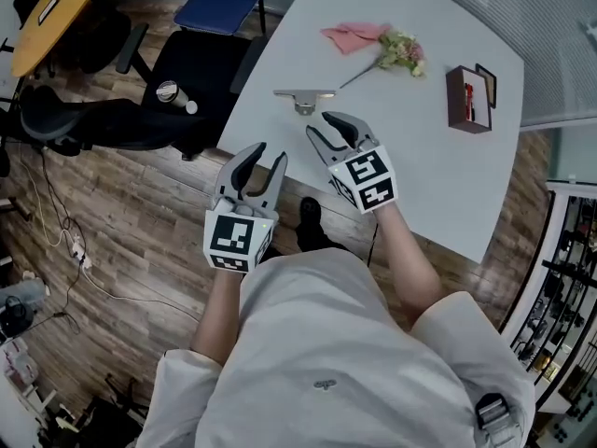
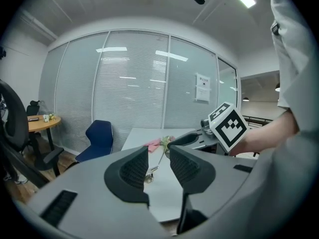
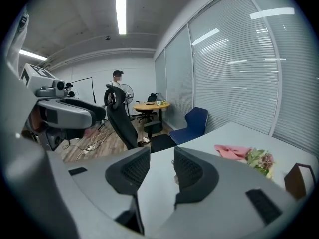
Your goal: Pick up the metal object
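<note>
A T-shaped metal object (image 1: 304, 99) lies on the white table (image 1: 410, 147), near its left edge. My right gripper (image 1: 328, 130) hovers just short of it, jaws open and empty; in the right gripper view (image 3: 161, 169) only a sliver of the metal object (image 3: 175, 176) shows between the jaws. My left gripper (image 1: 262, 161) hangs open off the table's edge, over the wooden floor. Between its jaws in the left gripper view (image 2: 159, 167), the metal object (image 2: 150, 172) is seen farther off on the table.
A pink cloth (image 1: 354, 36) and a small flower bunch (image 1: 399, 52) lie farther along the table. A dark brown box (image 1: 469, 98) stands at the right. Black office chairs (image 1: 177, 82) and a blue chair (image 1: 222, 0) stand left of the table.
</note>
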Action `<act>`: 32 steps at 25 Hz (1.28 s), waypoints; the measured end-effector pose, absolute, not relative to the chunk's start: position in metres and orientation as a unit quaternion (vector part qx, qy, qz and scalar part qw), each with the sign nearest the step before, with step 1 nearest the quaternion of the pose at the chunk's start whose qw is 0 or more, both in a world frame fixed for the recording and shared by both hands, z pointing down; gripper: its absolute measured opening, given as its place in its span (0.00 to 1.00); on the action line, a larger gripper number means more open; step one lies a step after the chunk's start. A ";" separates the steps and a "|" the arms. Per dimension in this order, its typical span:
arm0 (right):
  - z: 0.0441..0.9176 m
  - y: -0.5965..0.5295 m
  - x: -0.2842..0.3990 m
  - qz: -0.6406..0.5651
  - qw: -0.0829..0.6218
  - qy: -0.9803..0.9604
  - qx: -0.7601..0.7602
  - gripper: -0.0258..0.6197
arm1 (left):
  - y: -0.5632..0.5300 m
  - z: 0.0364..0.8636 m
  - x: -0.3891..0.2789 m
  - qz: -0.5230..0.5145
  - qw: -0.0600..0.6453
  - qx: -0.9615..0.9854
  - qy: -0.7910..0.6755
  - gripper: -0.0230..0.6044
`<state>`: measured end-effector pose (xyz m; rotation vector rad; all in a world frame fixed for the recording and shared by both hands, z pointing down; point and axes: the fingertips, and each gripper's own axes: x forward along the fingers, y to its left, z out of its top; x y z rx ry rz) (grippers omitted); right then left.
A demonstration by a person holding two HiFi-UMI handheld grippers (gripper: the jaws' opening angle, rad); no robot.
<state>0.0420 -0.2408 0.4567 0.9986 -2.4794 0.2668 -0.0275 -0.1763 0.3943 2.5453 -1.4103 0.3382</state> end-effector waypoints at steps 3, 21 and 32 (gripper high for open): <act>0.470 -0.251 0.043 0.095 0.238 -0.901 0.351 0.27 | -0.179 0.397 -0.024 0.115 0.113 0.857 -0.490 0.26; 0.558 -0.301 0.035 0.078 0.323 -0.894 0.299 0.26 | -0.195 0.410 -0.020 0.133 0.135 0.833 -0.520 0.26; 0.608 -0.311 0.029 0.032 0.397 -0.877 0.270 0.26 | -0.199 0.426 -0.021 0.148 0.154 0.827 -0.521 0.26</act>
